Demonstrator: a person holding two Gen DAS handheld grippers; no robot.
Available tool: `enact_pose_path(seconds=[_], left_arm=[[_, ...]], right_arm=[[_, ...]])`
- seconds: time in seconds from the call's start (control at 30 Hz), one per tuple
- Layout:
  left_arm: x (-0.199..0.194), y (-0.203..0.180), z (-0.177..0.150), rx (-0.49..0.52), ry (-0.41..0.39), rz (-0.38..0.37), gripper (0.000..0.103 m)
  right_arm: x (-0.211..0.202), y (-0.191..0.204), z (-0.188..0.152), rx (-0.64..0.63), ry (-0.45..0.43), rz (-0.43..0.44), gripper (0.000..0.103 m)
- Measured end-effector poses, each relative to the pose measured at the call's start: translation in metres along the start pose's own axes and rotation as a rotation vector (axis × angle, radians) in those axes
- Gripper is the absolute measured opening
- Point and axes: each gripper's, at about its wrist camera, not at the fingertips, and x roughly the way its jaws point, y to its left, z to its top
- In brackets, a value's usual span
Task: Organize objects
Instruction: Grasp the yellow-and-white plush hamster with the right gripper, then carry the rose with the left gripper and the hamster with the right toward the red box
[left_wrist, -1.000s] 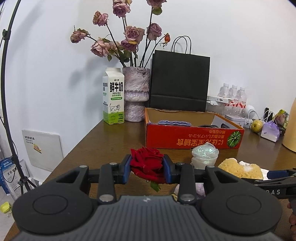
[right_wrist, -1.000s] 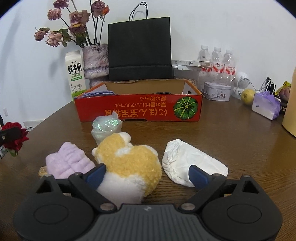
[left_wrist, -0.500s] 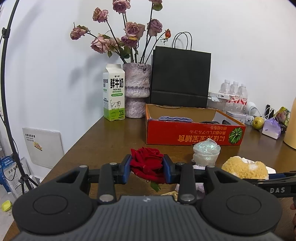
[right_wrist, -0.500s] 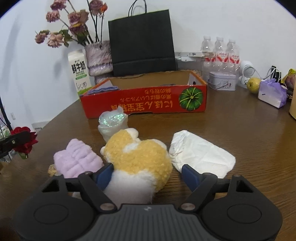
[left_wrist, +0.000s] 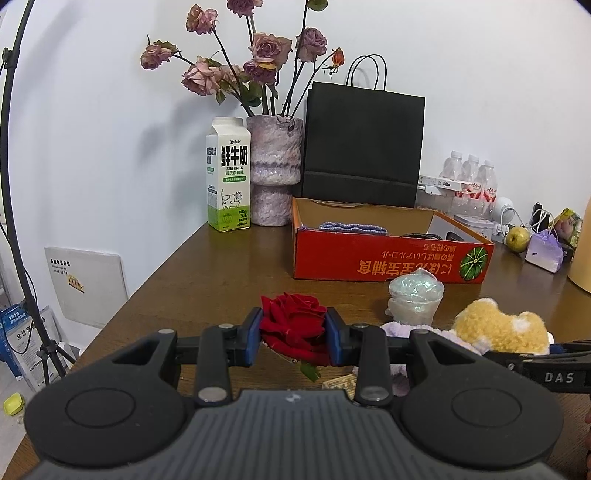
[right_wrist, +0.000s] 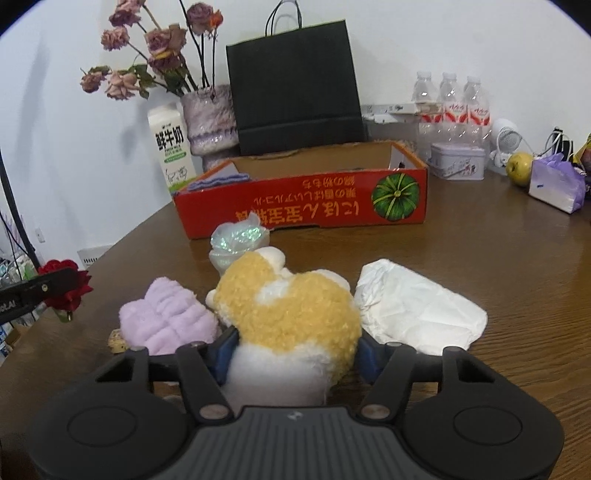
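With a blue cloth (left_wrist: 352, 227) already in the red box (left_wrist: 388, 258) at centre frame, the left gripper (left_wrist: 293, 334) clamps a red rose (left_wrist: 291, 323) while the right gripper (right_wrist: 293, 354) closes around the plush toy (right_wrist: 291, 306) at lower centre; lilac towel (right_wrist: 168, 319), white packet (right_wrist: 417, 306) and glitter cup (right_wrist: 238, 245) still wait on the table (right_wrist: 480, 251).

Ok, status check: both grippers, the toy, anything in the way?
Left gripper shut on red rose. Right gripper closing around plush toy, pads touching. Purple cloth and white bag crowd its sides.

The box (left_wrist: 384, 254) wall hides most of its contents; the plush (right_wrist: 291, 314) covers the right tongs' (right_wrist: 295, 354) pads; the flowers (left_wrist: 240, 62) are cut off at the top edge.
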Motion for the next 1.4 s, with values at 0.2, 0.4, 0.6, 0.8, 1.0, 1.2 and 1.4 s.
enact_pose_path(seconds=[0.2,0.4,0.6,0.8,1.0,1.2,1.4], left_arm=[[0.001,0.001,0.000,-0.004,0.005,0.006,0.036],[0.001,0.001,0.000,-0.013,0.000,0.031,0.036],[-0.003,-0.005,0.004,-0.017,-0.015,0.048,0.035],[-0.004,-0.018,0.014,-0.016,-0.022,0.032,0.035],[-0.004,-0.038,0.034,-0.011,-0.047,0.007,0.035],[0.002,-0.062,0.060,-0.003,-0.085,-0.010,0.036],[0.021,-0.081,0.082,-0.028,-0.114,0.002,0.036]], right_arm=[[-0.017,-0.005,-0.001,-0.005,-0.079,-0.009,0.061],[-0.033,-0.008,0.001,-0.029,-0.146,0.002,0.061],[-0.042,-0.007,0.006,-0.046,-0.180,0.017,0.061],[-0.047,-0.009,0.014,-0.059,-0.206,0.023,0.061],[-0.049,-0.011,0.031,-0.080,-0.235,0.034,0.061],[-0.043,-0.011,0.053,-0.112,-0.258,0.046,0.061],[-0.023,-0.015,0.081,-0.093,-0.254,0.045,0.061]])
